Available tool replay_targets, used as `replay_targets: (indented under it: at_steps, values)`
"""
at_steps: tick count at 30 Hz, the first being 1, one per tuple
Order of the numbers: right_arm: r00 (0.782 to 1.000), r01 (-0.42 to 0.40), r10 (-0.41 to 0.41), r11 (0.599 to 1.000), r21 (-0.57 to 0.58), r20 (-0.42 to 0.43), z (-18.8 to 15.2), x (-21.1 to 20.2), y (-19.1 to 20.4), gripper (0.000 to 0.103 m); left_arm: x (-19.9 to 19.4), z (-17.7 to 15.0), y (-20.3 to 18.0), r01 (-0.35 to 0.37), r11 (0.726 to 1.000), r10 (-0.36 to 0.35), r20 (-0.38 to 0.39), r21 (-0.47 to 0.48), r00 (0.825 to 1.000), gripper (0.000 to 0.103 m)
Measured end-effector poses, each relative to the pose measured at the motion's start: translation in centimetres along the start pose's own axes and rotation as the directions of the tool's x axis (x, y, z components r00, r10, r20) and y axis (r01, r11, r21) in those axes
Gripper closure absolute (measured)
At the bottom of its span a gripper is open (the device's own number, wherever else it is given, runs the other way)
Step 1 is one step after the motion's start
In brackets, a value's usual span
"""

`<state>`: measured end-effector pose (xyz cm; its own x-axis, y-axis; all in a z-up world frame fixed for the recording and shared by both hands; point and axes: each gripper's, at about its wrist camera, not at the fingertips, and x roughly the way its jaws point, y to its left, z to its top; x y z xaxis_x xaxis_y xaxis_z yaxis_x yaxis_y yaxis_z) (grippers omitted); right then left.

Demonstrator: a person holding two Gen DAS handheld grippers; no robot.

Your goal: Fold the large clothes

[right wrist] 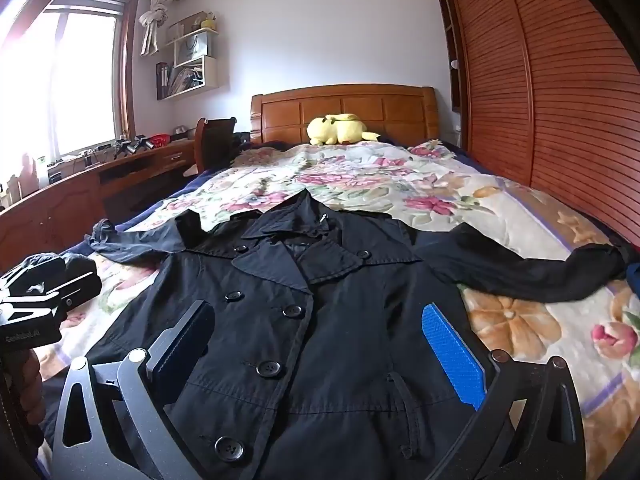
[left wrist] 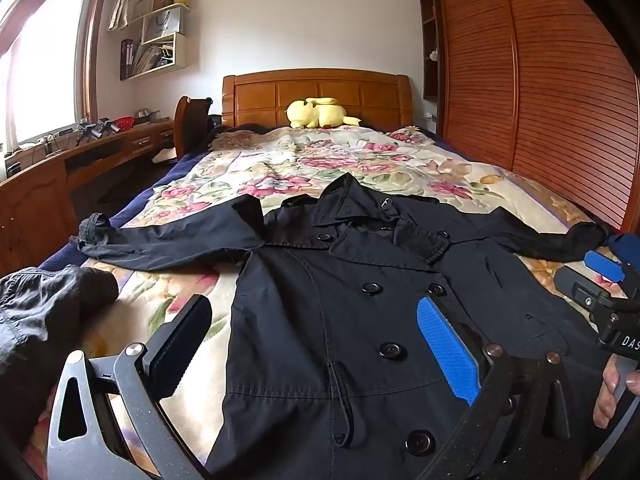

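Your black coat [left wrist: 340,300] lies flat, face up, on the floral blanket [left wrist: 280,160], sleeves out at nine and three o'clock. Nothing's folded yet. Left gripper [left wrist: 316,344] and right gripper [right wrist: 320,344] both hover spread wide, empty.

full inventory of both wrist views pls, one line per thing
coat: 1, black, double-breasted, lying front up on the bed, sleeves spread to both sides
floral blanket: 1, cream with pink flowers, covering the bed
plush toy: 1, yellow, by the headboard
headboard: 1, wooden, far end of the bed
wardrobe: 1, red-brown slatted doors, right of the bed
desk: 1, wooden, cluttered, under the window at left
wall shelf: 1, white, holding books and a bag
dark garment: 1, bunched, near left edge of the bed
left gripper: open, over the coat
right gripper: open, over the coat
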<state>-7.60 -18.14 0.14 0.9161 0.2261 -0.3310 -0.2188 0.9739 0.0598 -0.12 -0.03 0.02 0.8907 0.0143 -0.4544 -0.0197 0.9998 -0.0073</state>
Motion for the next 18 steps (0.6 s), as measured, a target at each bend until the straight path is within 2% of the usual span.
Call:
replay_targets:
  at_steps: [18]
  values:
    - [1.0, -0.004, 0.004, 1.0, 0.0, 0.011, 0.13, -0.13, 0.08, 0.0, 0.0, 0.22, 0.66, -0.003, 1.0, 0.003, 0.004, 0.005, 1.0, 0.0]
